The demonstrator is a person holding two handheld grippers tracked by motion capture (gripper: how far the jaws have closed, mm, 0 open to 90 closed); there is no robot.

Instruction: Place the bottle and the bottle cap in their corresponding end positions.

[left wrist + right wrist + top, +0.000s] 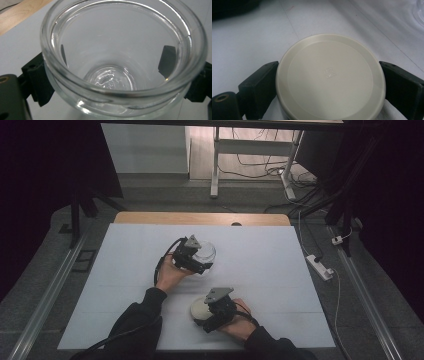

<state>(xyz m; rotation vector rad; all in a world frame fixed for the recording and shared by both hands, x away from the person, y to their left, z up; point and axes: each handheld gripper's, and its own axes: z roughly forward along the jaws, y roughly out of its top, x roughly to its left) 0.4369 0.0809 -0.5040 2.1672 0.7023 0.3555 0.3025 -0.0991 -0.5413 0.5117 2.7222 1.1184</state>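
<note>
A clear glass jar (205,252) with no lid rests on the white table mat (125,285), near its middle. My left gripper (192,257) is shut on the jar; in the left gripper view both black jaws press the jar (120,62) from either side, below its thick rim. Closer to the front edge, my right gripper (212,312) is shut on a round cream lid (200,309). The right gripper view has the lid (329,77) lying flat with a jaw tight against each side.
A wooden table edge (200,218) runs along the far side of the mat. Beyond it stand a white desk frame (216,165) and loose cables on the floor. A white power strip (320,266) lies off the table's right side.
</note>
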